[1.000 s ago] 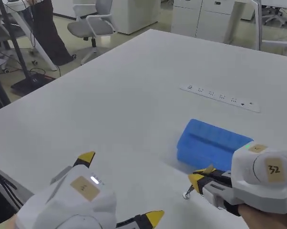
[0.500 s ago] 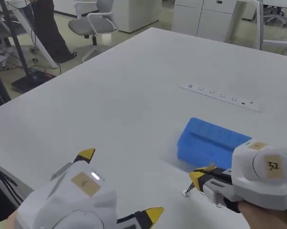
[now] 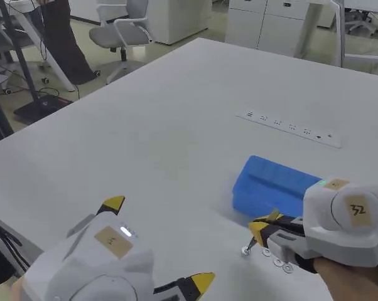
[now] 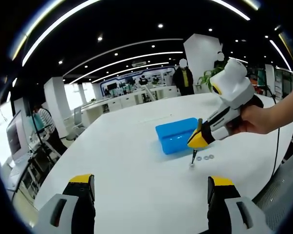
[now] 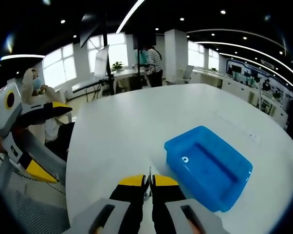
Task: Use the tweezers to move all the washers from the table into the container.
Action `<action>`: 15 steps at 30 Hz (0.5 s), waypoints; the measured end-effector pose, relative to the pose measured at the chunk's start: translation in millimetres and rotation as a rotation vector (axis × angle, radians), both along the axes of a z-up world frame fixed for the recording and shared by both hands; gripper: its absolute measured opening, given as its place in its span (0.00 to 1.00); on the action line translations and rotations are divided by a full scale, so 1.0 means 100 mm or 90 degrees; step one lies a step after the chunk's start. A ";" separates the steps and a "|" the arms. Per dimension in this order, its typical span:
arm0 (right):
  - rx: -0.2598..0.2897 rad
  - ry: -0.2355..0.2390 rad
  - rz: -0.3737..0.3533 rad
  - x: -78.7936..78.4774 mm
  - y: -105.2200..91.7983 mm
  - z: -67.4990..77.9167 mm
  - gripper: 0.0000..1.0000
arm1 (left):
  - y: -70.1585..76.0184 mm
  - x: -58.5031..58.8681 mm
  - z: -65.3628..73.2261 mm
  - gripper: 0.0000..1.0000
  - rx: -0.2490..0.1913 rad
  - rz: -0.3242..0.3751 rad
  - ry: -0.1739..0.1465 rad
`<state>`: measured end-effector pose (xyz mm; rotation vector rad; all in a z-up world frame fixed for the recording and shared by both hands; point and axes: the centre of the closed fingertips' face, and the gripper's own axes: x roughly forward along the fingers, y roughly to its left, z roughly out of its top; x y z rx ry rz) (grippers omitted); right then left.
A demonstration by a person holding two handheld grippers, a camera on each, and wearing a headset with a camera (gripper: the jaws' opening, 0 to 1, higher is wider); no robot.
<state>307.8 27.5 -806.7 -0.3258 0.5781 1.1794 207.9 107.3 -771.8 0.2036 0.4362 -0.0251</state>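
One washer point(image 5: 185, 159) is already in the container point(image 3: 274, 185). The other washers point(image 3: 278, 262) lie in a short row on the desk point(image 3: 164, 125), just in front of it and right beside the right tongs point(image 3: 261, 231). Those tongs are squeezed tight on the tweezers point(image 3: 248, 247), and the tip is down at the desk next to the nearest washer. Can't tell if it's actually got one pinched. The left tongs point(image 4: 150, 180) are spread wide with nothing in them, hanging over the near edge well away from the work.

My take on this step: keep the tweezers steep, catch the washer by its rim or through the hole, and lift straight up. A flat washer on a smooth top will probably skate off if you nudge it sideways. The container is close, so it's a short carry over the wall.

The desk is plain matte white, with a power strip point(image 3: 289, 127) beyond the container. Around it is an open office with a swivel chair point(image 3: 123, 28), white cabinets and strip lights overhead.
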 end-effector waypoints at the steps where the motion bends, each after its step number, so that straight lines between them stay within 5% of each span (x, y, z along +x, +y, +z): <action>1: 0.004 0.002 0.000 0.00 0.00 0.03 0.01 | 0.00 0.00 0.00 0.99 0.000 0.000 0.000; 15: 0.043 -0.017 -0.003 0.21 0.03 0.42 0.01 | -0.02 0.00 -0.01 0.99 0.000 -0.005 0.004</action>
